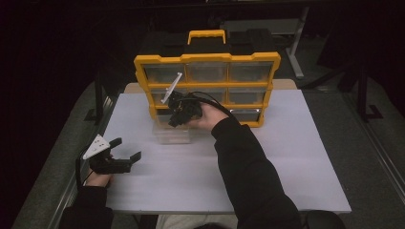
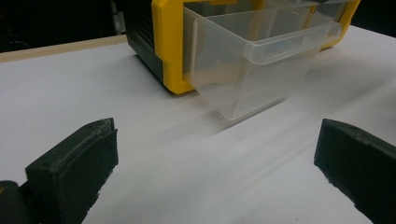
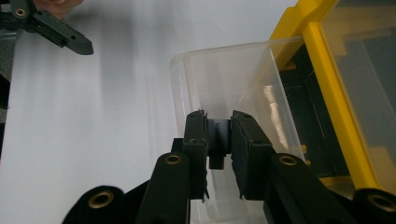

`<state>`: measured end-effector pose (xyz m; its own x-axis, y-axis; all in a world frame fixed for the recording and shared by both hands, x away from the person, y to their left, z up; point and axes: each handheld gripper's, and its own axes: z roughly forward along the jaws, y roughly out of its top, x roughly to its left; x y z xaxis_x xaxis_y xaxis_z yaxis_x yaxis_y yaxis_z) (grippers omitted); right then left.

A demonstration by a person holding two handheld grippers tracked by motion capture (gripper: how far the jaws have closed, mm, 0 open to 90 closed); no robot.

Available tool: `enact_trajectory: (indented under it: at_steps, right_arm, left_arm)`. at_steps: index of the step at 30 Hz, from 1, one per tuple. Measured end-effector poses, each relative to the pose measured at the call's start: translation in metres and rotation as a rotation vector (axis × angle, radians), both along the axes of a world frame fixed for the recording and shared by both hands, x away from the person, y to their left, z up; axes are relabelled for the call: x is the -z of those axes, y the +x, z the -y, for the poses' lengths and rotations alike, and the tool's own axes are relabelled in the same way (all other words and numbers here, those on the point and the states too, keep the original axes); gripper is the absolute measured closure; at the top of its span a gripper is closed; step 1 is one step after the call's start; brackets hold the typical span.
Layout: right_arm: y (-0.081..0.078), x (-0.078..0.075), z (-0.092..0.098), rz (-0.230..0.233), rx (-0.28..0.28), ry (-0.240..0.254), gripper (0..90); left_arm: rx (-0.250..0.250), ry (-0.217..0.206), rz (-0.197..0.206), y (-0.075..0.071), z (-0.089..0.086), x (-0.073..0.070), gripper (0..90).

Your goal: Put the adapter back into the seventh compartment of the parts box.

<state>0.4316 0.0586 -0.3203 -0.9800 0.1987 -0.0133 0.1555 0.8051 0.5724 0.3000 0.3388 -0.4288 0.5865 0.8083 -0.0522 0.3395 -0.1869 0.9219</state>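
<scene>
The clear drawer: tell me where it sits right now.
In the high view the clear drawer stands pulled out of the yellow organizer at its bottom-left corner, on the white table, directly under the right gripper.

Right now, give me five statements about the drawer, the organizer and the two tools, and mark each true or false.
1. The right tool is shut on a small dark part above the clear drawer. True.
2. The left tool grips the clear drawer. False: its jaws stand open over the white table, apart from the drawer.
3. The clear drawer is pulled out from the bottom row of the yellow organizer. True.
4. The yellow organizer lies flat on its back. False: it stands upright, handle on top.
5. The clear drawer is packed with screws. False: it looks empty.
</scene>
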Motion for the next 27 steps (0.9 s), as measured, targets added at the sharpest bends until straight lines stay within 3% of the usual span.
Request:
enact_trajectory:
  at_steps: [11,20,27]
  right_arm:
    - [0.005,0.012,-0.013,-0.01,-0.007,-0.029,75.0]
    - [0.009,0.016,-0.014,-0.005,0.008,-0.023,74.3]
    - [0.007,0.012,-0.011,0.002,0.014,-0.006,63.3]
  left_arm:
    - [0.001,-0.001,-0.001,0.0,0.0,0.0,0.0]
    - [0.003,-0.001,-0.001,0.0,0.0,0.0,0.0]
    - [0.003,0.001,-0.002,0.001,0.0,0.0,0.0]
